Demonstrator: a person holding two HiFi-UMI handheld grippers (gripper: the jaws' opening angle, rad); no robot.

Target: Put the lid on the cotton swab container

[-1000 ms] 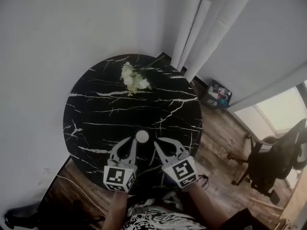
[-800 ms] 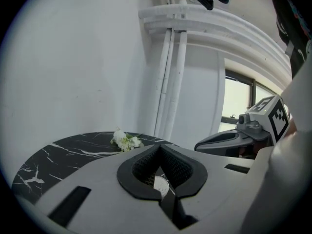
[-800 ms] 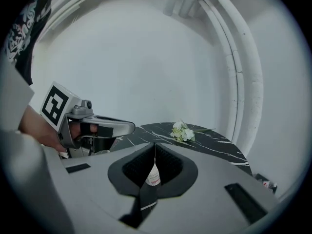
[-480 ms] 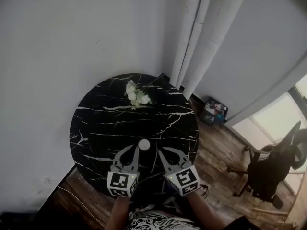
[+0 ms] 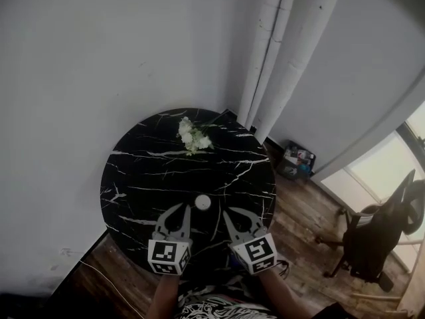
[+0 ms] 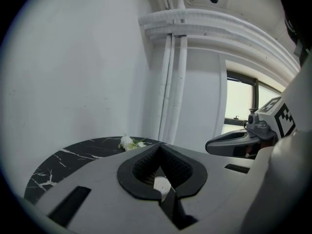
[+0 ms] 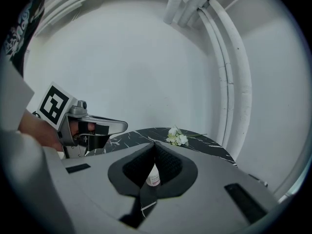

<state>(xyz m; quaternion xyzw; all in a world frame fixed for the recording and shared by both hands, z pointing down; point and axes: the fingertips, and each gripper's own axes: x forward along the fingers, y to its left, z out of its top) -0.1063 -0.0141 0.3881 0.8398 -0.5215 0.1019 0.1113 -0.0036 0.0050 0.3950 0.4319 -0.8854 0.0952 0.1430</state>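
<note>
The cotton swab container [image 5: 202, 203] is a small white round tub with a white top, standing near the front of the round black marble table [image 5: 146, 178]. My left gripper [image 5: 180, 209] is shut and empty, just left of the tub and apart from it. My right gripper [image 5: 230, 212] is also shut and empty, a little to the tub's right. In the left gripper view the container [image 6: 161, 185] shows through the gap behind the closed jaws of the left gripper [image 6: 158, 148]. The right gripper view shows the container [image 7: 153, 178] the same way behind the right gripper [image 7: 154, 144].
A small bunch of white flowers [image 5: 192, 136] lies at the table's far edge. White pipes [image 5: 279, 52] run up the wall corner behind. On the wooden floor to the right stand a black office chair [image 5: 378, 238] and a small box of items [image 5: 297, 161].
The head view has pulled back and up, so the table looks smaller. Both grippers have drawn slightly back from the container, which has stayed in place.
</note>
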